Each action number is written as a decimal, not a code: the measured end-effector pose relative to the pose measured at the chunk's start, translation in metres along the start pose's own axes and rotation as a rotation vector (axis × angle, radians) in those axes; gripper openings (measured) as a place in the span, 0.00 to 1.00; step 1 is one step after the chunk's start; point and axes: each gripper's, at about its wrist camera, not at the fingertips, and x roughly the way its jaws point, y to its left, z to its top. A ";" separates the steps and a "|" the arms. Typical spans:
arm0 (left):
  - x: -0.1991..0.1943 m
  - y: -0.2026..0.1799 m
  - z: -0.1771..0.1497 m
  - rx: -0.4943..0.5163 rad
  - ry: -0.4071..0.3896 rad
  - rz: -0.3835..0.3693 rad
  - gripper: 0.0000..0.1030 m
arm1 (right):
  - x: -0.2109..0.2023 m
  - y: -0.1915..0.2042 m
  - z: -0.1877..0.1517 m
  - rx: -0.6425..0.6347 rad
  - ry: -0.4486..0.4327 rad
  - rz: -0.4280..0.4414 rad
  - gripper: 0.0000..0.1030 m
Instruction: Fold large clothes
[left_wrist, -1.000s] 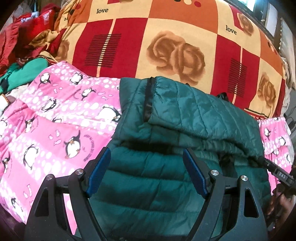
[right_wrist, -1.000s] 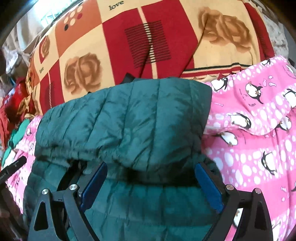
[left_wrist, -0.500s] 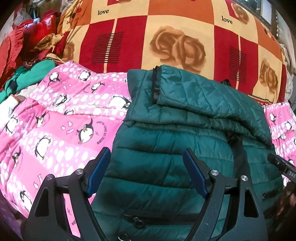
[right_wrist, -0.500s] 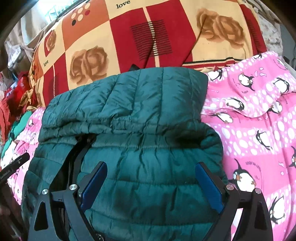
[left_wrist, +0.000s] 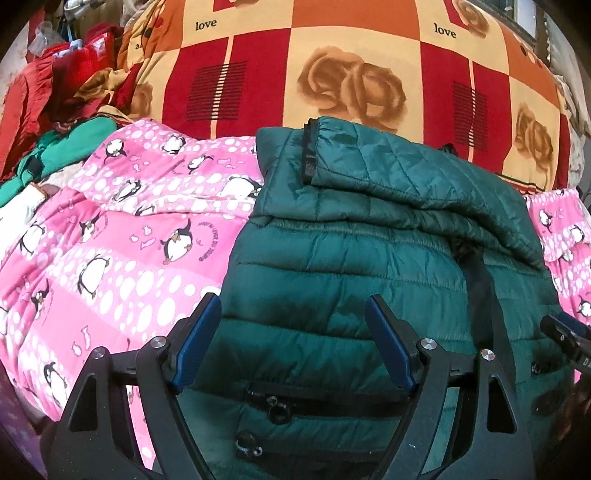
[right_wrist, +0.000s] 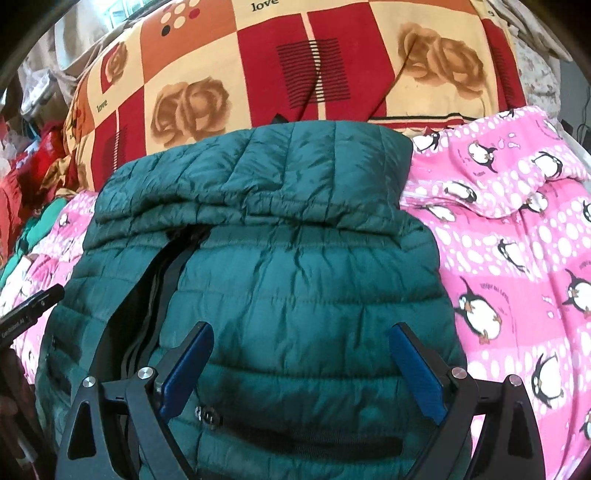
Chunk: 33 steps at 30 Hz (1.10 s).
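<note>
The jacket (left_wrist: 351, 280), green and quilted, lies on the pink blanket (left_wrist: 122, 266) spread over the bed, with the patterned quilt (left_wrist: 332, 74) behind it. Its far part, a sleeve or the hood, is folded over onto the body, so the top fold looks done. The front zip (right_wrist: 162, 280) runs open down the middle, and a pocket zip (left_wrist: 295, 398) shows near the lower edge.

The left claw (left_wrist: 295, 343) hovers over the jacket's left half, jaws wide apart and holding nothing. The right claw (right_wrist: 299, 369) hangs over the right half, also spread wide and empty. Each camera catches the tip of the other tool at its edge, so the two sit side by side above the body of the garment.

By my reading this is the gap between folds: the claws are free and lined up over the lower half, nearest the person. The likely next move is to take the near hem at two points, one claw each, and carry it up over the folded top. That calls for pinching through puffy, slippery fabric, catching both layers, and lifting evenly so the fold above does not slide. The hem itself is hidden below the claws.
</note>
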 end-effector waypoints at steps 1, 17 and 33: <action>-0.001 0.000 -0.001 0.002 0.000 0.002 0.78 | 0.000 0.000 -0.001 0.001 0.002 -0.001 0.92; -0.024 -0.003 -0.024 0.068 -0.034 0.052 0.78 | -0.015 0.005 -0.033 -0.017 0.021 -0.010 0.92; -0.040 0.010 -0.047 0.072 0.023 -0.016 0.78 | -0.040 -0.004 -0.054 0.016 0.042 0.038 0.92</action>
